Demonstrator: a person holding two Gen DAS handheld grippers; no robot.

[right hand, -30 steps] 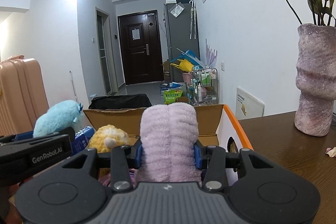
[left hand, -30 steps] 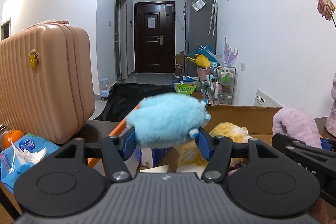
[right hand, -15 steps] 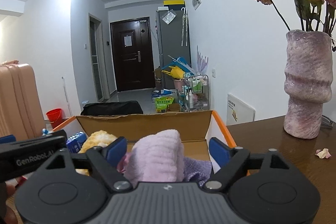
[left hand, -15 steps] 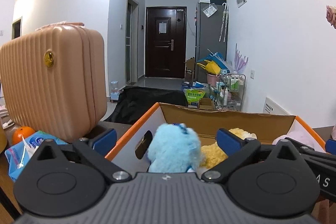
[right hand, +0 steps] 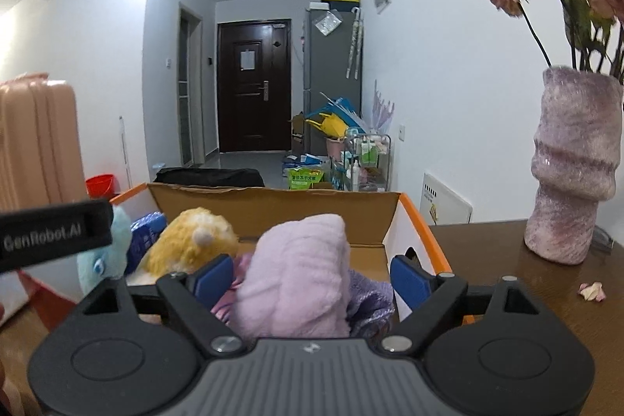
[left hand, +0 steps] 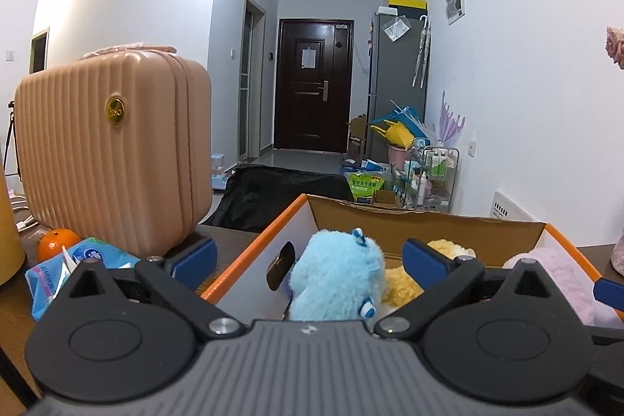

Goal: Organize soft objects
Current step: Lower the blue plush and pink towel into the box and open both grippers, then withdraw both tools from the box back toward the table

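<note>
Both jaws released over the box, toys dropped in.

Left gripper (left hand: 308, 260) spread wide around fluffy blue plush toy (left hand: 335, 283), right gripper (right hand: 312, 273) parted beside folded lilac fleece cloth (right hand: 300, 275); both inside orange-edged cardboard box (right hand: 419, 221) with yellow plush (right hand: 191, 240). Sorting seemingly near finished; open dark worktop (right hand: 507, 271) rightward, vase (right hand: 573, 174) near.

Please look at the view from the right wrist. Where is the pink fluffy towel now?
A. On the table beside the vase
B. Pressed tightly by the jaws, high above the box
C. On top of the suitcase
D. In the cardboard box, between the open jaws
D: the pink fluffy towel rests in the cardboard box, and the right gripper stands open around it, its blue pads clear of it.
</note>
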